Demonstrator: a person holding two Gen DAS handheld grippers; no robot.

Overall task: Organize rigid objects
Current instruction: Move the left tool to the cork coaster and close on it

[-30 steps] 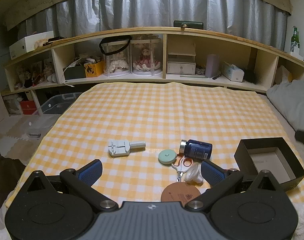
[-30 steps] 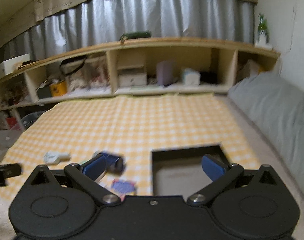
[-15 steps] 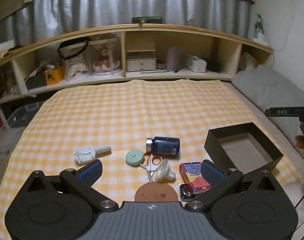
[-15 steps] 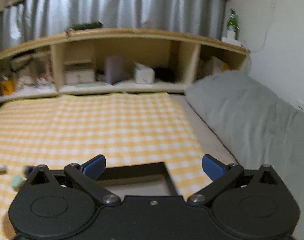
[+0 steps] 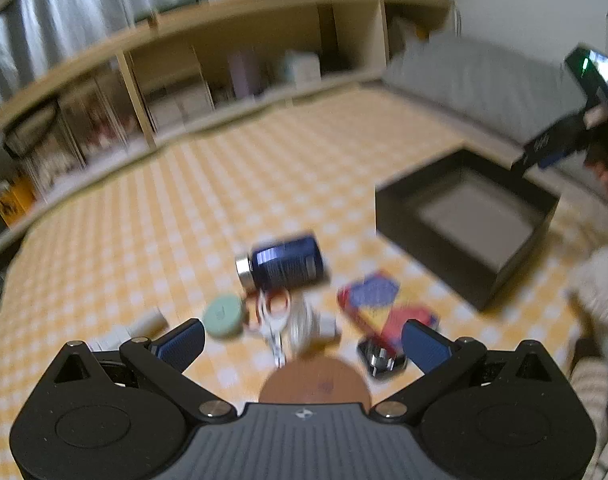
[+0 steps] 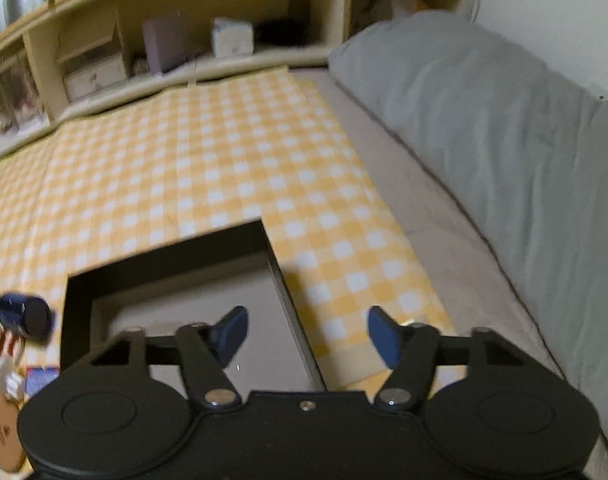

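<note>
left gripper: apart, empty, above near clutter of bottle, scissors, card box. right gripper: apart, empty, over black box's right wall. risk: crowded items, a grab may nudge neighbours.

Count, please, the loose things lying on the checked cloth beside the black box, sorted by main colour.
Dark blue: 1, bottle
Green: 1, round disc
Orange: 1, scissors
White: 2, plastic piece, tool
Red and blue: 1, small box
Brown: 1, round coaster
Black and silver: 1, small object
Total: 8
</note>
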